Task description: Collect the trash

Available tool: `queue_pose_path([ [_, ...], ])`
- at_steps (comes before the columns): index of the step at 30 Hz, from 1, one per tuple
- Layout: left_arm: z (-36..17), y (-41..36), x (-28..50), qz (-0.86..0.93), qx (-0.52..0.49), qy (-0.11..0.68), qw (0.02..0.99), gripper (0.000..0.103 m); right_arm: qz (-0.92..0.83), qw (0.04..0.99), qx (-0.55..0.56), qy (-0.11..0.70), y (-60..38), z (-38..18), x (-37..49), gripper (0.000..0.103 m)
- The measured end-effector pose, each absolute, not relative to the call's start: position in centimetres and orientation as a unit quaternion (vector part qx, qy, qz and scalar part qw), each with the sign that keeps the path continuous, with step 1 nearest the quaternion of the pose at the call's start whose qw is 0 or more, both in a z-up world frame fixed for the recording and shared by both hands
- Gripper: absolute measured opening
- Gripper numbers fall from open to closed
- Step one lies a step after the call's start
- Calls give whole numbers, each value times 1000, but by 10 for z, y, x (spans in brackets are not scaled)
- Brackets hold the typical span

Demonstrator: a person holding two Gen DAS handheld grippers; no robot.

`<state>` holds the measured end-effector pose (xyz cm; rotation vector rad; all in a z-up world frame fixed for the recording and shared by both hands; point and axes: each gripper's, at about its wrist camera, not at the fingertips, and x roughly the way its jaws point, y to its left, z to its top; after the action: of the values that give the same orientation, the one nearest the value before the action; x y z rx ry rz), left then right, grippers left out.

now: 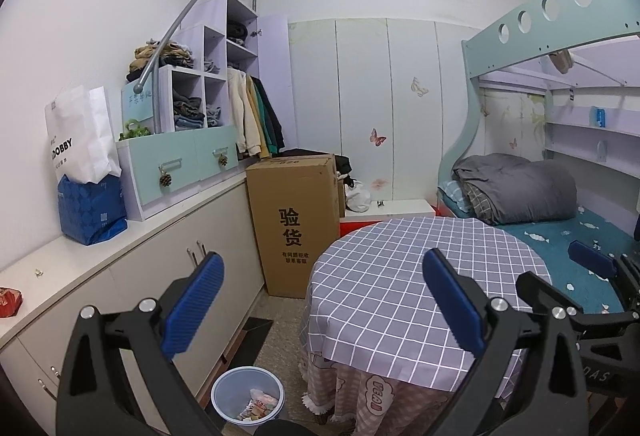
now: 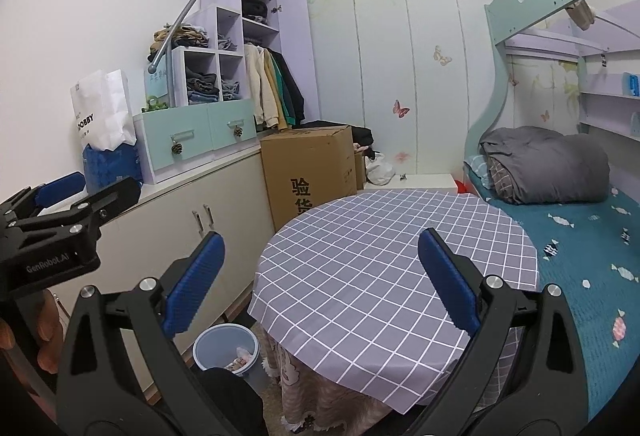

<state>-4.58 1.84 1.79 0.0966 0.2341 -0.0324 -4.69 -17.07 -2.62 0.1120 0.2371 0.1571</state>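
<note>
Trash already sits in the blue bin [image 1: 247,402] on the floor left of the round checked surface [image 1: 400,276], which looks bare. You hold the left gripper [image 1: 320,312] and right gripper [image 2: 320,286] with fingers spread wide, both empty. One red wrapper [image 1: 10,301] remains on the counter [image 1: 100,256] far left of that surface.

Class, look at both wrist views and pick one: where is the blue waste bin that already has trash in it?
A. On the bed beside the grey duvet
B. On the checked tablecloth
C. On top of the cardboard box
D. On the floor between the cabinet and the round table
D: the blue waste bin stands on the floor, with the cabinet on one side and the round table on the other.
</note>
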Motion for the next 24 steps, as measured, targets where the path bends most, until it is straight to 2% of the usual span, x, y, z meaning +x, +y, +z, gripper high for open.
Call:
queue_pose_path([
  [24, 12, 23, -43, -9, 42, 126, 991, 98, 88, 986, 61, 132, -157, -35, -46, 95],
])
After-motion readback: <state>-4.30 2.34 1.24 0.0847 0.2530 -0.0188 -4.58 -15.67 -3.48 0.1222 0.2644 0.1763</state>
